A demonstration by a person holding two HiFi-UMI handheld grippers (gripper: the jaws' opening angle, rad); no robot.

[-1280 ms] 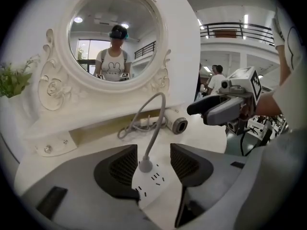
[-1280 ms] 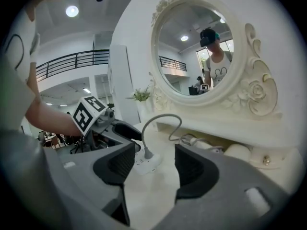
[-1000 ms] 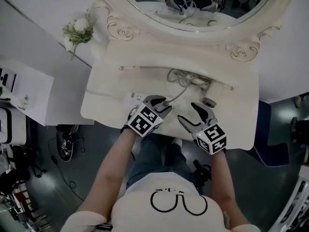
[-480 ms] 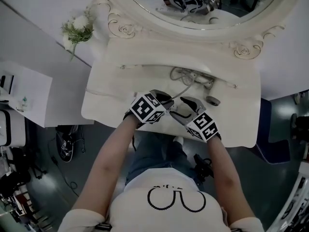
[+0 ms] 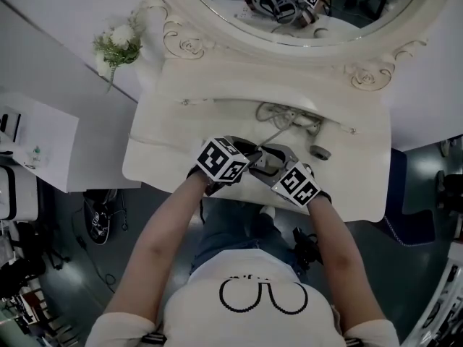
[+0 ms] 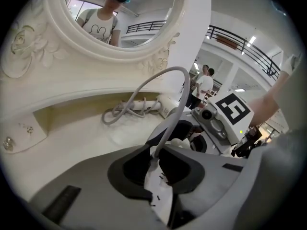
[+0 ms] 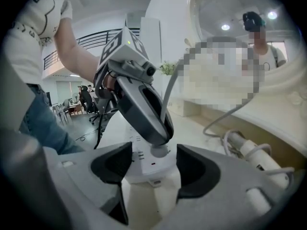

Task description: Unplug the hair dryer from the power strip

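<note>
So your bench (image 5: 166,161) is one of those cream vanity things with a wavy edge. The big oval mirror (image 5: 347,9) at its back has carved roses (image 5: 182,47) on the frame. A little bunch of white flowers (image 5: 118,44) sits just left of that frame. There's a small dark round thing (image 5: 320,152) lying on the bench toward your right, can't tell what it is. Down on the dark floor (image 5: 108,273) to your left there's a sneaker (image 5: 98,215) near a white cabinet (image 5: 43,143). Way off in the background a couple of people (image 6: 205,83) stand below a railed balcony (image 6: 244,40).
</note>
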